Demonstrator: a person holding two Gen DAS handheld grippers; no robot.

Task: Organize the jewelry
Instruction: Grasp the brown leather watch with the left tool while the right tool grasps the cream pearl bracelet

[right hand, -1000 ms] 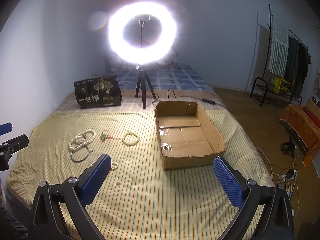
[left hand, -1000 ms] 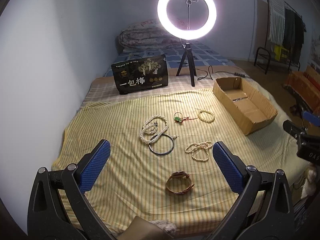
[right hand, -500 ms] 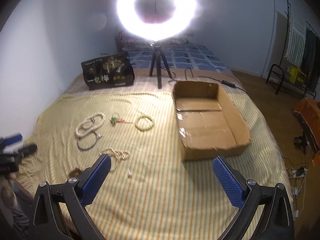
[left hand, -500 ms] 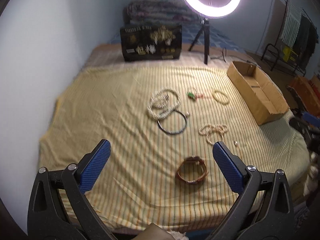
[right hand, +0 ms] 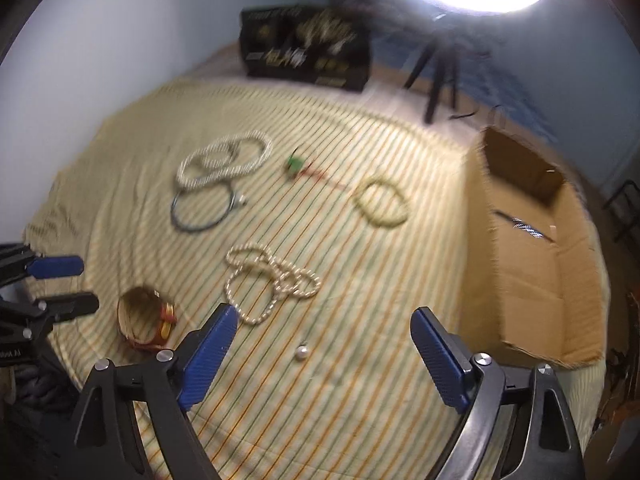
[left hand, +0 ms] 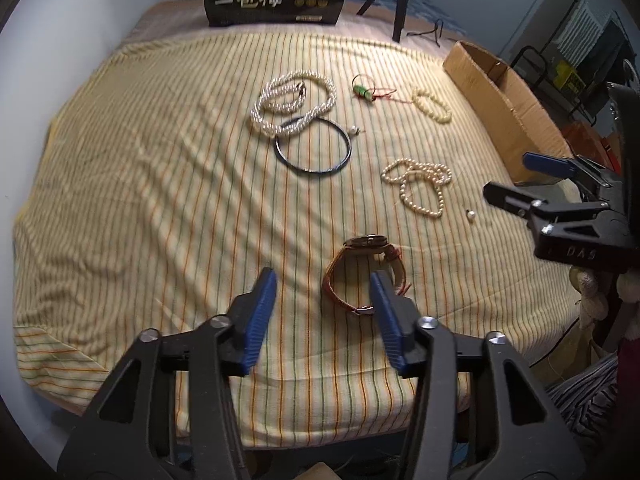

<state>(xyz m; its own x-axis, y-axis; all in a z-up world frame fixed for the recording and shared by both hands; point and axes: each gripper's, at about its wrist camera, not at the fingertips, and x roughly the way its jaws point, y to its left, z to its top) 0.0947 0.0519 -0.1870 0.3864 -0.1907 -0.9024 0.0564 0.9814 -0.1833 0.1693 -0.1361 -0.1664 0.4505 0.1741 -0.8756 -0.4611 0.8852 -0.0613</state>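
Left wrist: left tool (left hand: 323, 285) half-open over brown watch (left hand: 362, 273).

Left tool (left hand: 323, 286) low over striped bedspread (left hand: 140, 184), blue pads apart, right pad overlapping brown leather watch (left hand: 366, 270). Beyond watch: dark bangle (left hand: 313, 146), twisted pearl necklace (left hand: 294, 102), small pearl strand (left hand: 420, 186). Right of watch: loose pearl (left hand: 471, 214), right tool (left hand: 520, 182), cardboard box (left hand: 504, 108).

Watch (left hand: 366, 276) lies nearest, necklaces (left hand: 294, 102) behind, box (left hand: 506, 108) at right.
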